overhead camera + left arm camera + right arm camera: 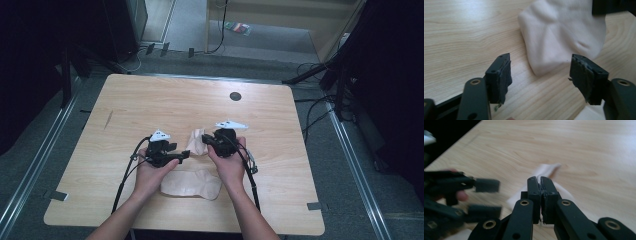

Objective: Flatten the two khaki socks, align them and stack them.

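A cream sock lies crumpled on the wooden table, between my two grippers. My right gripper reaches it from the right. In the right gripper view its jaws are pressed together with a thin edge of this sock pinched at their tips. My left gripper points right at the same sock. Its jaws stand wide apart just short of the sock, with nothing between them. A second cream sock lies flat near the table's front edge, between the person's wrists.
A small dark round hole sits in the far part of the table. Cables trail from both grippers toward the front edge. The left gripper shows blurred at the left of the right gripper view. Dark stands and cables flank the table on the floor.
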A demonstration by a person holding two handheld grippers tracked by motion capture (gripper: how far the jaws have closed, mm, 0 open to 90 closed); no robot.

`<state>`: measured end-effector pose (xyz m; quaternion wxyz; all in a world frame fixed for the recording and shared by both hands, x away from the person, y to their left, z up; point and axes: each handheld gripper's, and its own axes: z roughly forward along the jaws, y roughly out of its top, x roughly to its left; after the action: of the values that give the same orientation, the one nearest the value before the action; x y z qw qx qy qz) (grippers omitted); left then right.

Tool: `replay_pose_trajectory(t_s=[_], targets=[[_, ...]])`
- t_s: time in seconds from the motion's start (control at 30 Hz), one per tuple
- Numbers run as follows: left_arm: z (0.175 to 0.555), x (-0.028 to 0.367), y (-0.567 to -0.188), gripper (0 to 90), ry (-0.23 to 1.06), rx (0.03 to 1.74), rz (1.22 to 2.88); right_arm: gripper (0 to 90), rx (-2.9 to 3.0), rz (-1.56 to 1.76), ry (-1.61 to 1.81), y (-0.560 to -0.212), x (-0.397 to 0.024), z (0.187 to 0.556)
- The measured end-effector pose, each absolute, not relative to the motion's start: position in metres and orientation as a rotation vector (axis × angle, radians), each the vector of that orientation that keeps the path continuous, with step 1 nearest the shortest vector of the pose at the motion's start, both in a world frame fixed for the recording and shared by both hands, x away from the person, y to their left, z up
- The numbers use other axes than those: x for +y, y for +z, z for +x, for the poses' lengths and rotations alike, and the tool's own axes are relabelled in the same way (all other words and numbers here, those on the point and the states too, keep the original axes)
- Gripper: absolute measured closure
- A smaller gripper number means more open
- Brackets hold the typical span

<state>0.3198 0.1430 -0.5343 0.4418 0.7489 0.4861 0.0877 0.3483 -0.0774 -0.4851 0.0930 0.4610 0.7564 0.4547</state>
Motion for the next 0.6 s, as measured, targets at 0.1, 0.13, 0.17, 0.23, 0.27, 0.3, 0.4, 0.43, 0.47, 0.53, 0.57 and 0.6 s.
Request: replay_pose_trajectory(t_s=[0.1, 0.13, 0.17, 0.23, 0.27, 0.3, 0.4, 0.43, 0.47, 0.53, 0.57, 0.6], targets=[[0.321, 0.139, -0.533, 28.9, 0.223, 1.193, 1.894, 88.2, 2.269, 1.317, 1.361, -0.470, -0.065, 0.349], [0.322, 0.138, -0.533, 28.4, 0.221, 1.193, 1.901, 88.1, 2.273, 1.305, 1.365, -0.468, -0.062, 0.349], [0.324, 0.136, -0.533, 27.8, 0.233, 1.199, 1.909, 88.1, 2.279, 1.295, 1.368, -0.465, -0.058, 0.349], [0.329, 0.135, -0.533, 27.3, 0.239, 1.222, 1.925, 88.2, 2.285, 1.271, 1.387, -0.459, -0.052, 0.349], [0.331, 0.135, -0.534, 27.3, 0.239, 1.239, 1.933, 88.1, 2.284, 1.266, 1.394, -0.456, -0.049, 0.348], [0.334, 0.136, -0.535, 27.3, 0.232, 1.256, 1.932, 88.1, 2.288, 1.260, 1.404, -0.453, -0.047, 0.347], [0.339, 0.143, -0.537, 27.2, 0.243, 1.309, 1.898, 88.1, 2.291, 1.229, 1.454, -0.441, -0.042, 0.344], [0.339, 0.145, -0.537, 29.4, 0.255, 1.310, 1.883, 88.1, 2.296, 1.212, 1.490, -0.435, -0.041, 0.343], [0.339, 0.148, -0.536, 31.5, 0.273, 1.308, 1.866, 88.1, 2.303, 1.203, 1.514, -0.432, -0.041, 0.342], [0.338, 0.154, -0.534, 43.2, 0.361, 1.275, 1.860, 88.2, 2.314, 1.175, 1.616, -0.424, -0.045, 0.339], [0.337, 0.157, -0.533, 58.5, 0.423, 1.235, 1.874, 88.2, 2.313, 1.158, 1.653, -0.421, -0.048, 0.339], [0.335, 0.160, -0.530, 72.7, 0.512, 1.188, 1.910, 88.3, 2.307, 1.151, 1.662, -0.419, -0.052, 0.338]])
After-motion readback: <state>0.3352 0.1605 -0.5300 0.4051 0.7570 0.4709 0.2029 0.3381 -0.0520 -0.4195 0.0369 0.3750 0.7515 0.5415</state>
